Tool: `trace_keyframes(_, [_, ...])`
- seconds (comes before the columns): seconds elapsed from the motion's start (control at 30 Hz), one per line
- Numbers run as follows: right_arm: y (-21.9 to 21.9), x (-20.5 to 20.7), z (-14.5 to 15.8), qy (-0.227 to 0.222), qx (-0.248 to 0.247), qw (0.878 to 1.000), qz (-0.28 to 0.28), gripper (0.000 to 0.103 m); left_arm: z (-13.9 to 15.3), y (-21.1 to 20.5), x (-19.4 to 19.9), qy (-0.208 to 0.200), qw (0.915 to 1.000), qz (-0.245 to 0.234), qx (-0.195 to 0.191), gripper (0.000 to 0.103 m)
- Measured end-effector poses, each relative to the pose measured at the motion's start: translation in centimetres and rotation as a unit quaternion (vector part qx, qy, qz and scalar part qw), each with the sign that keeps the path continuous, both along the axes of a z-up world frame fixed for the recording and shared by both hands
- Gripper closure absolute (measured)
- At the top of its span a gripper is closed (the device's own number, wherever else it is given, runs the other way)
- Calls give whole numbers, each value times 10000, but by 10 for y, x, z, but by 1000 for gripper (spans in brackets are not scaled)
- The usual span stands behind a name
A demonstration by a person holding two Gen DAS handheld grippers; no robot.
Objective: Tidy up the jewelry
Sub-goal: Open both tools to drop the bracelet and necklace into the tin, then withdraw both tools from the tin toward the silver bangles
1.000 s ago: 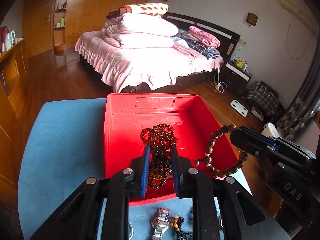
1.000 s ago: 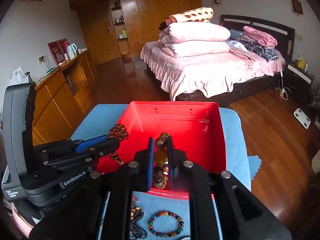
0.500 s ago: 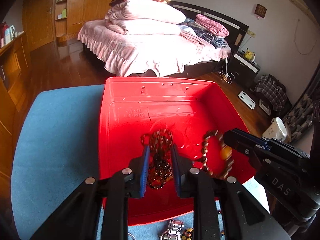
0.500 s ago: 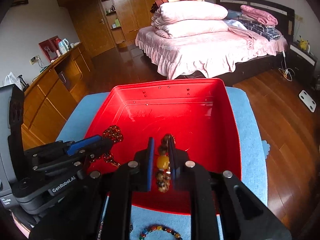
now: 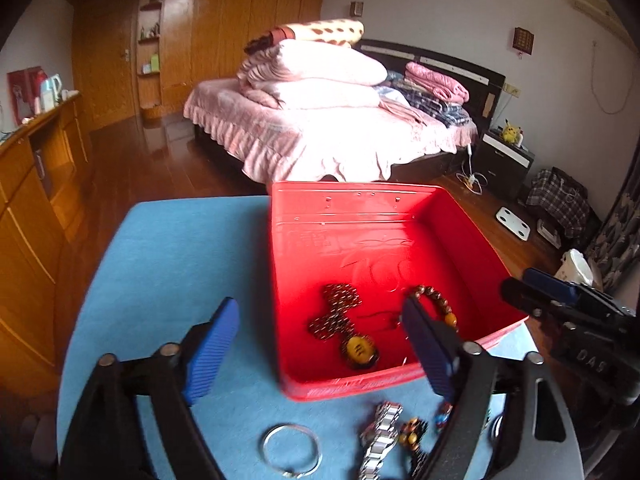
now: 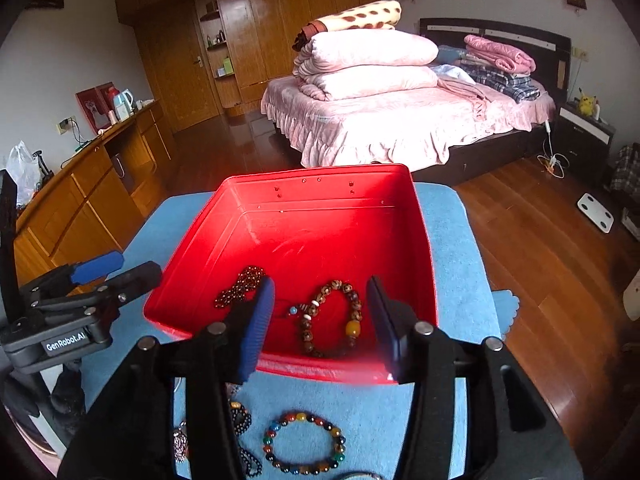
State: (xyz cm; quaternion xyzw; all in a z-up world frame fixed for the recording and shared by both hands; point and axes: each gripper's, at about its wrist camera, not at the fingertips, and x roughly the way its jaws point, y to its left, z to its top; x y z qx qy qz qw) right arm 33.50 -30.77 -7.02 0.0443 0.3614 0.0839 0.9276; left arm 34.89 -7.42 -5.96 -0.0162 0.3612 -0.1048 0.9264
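A red box stands on a blue-covered table. On its floor lie a dark bead necklace with an amber pendant and a brown bead bracelet. My left gripper hangs over the box's near left corner, its jaws opening wide with nothing between the pads. In the right wrist view my right gripper hovers above the bracelet, jaws opening, pads clear of it. The necklace lies to its left. The left gripper shows beside the box.
Loose jewellery lies on the cloth in front of the box: a silver ring, a metal watch, a multicolour bead bracelet and black beads. A wooden cabinet runs along the left. A bed stands beyond.
Both grippers were shut on hanging beads over the box. Now both have opened, the necklace and bracelet lie on the box floor, and both grippers have drawn back toward the near rim.
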Motion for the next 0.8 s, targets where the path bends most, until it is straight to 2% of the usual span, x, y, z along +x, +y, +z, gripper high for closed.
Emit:
trace_keyframes(0.03, [-2,-9,0,-34,32,10000,-8,43,-1,6,-9,-70,9999,87,54,12])
trace_keyframes(0.17, [-14,-37,-9,96,71,9997,-197,28,-10,24,-33,-105,9995,205,199,8])
trace_keyframes(0.2, [-16,-42,-11,140,81,9996,-223,18,-13,29,-39,-70,9994,257,212,7])
trace_keyframes(0.33, [-20,-67,-24,343,-65,9983,-475,7,-25,44,-56,32,9990,420,153,7])
trace_keyframes(0.43, [-19,-79,-33,518,-189,9965,-630,5,-34,51,-66,117,9983,526,207,7])
trace_keyframes(0.53, [-18,-85,-42,731,-304,9954,-546,5,-42,55,-74,198,9979,557,250,7])
trace_keyframes(0.8, [-11,-104,-64,784,-481,9946,-488,5,-60,49,-88,266,9972,495,497,7])
